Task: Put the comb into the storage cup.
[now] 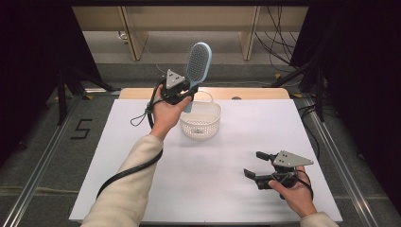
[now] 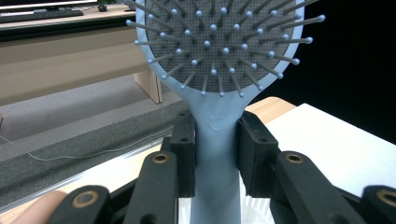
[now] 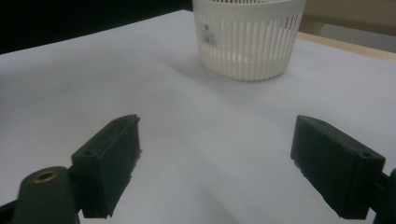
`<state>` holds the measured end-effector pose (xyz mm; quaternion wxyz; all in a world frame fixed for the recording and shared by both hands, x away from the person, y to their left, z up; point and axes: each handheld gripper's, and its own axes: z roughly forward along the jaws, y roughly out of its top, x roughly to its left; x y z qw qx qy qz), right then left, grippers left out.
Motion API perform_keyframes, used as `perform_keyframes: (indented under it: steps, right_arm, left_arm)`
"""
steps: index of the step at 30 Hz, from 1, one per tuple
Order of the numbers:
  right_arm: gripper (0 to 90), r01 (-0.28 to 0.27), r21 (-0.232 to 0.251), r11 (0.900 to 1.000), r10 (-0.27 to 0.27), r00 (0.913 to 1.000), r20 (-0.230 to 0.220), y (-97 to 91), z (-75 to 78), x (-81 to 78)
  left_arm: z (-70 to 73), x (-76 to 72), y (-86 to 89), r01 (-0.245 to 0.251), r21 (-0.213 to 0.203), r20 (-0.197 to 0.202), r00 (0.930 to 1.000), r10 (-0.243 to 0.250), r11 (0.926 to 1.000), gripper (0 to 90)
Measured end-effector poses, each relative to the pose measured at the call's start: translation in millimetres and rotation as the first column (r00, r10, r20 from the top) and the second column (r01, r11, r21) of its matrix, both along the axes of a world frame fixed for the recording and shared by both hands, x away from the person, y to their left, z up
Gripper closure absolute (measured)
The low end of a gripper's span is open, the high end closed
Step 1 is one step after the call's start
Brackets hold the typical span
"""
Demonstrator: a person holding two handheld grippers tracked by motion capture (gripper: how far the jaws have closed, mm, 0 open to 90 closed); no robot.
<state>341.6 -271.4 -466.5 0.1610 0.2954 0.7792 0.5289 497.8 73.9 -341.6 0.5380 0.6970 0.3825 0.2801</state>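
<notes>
hairbrush (image 1: 197, 61): pale blue paddle brush, held up in the air above the far side of the table, head tilted up and a little to the right, handle running down into the left gripper
brush face: in the left gripper view the hairbrush (image 2: 219, 42) shows a dark grey dotted cushion, thin grey pins fanning outward, each one tipped with a small blue ball
brush handle: smooth blue stem, a small raised mark just under the neck, and it widens where it meets the oval head
left gripper (image 1: 182, 92): pinching the handle, one black pad pressed on each side of it, the grip sitting just below the neck; a hand holds it from below, with a cream sleeve behind
basket (image 1: 201, 119): white slatted plastic tub with a thin loop handle, standing on the table just below and beside the brush's lower end; the right gripper view picks out the basket (image 3: 247, 39) with a small label on its wall
right gripper (image 1: 257, 164): low over the near right of the table, well apart from the basket, jaws spread wide with nothing between them
table (image 1: 236, 156): white top, wooden strip along its far edge
</notes>
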Motion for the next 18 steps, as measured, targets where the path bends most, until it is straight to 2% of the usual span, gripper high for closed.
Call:
perform_keyframes:
  steps: [18]
  right_arm:
    - [16.4,-0.001,0.0,1.0,0.001,1.0,0.0,-0.2,0.0,0.0]
  left_arm:
    - [-1.4,2.4,-2.9,0.004,0.001,-0.007,1.0,-0.004,1.0,70.0]
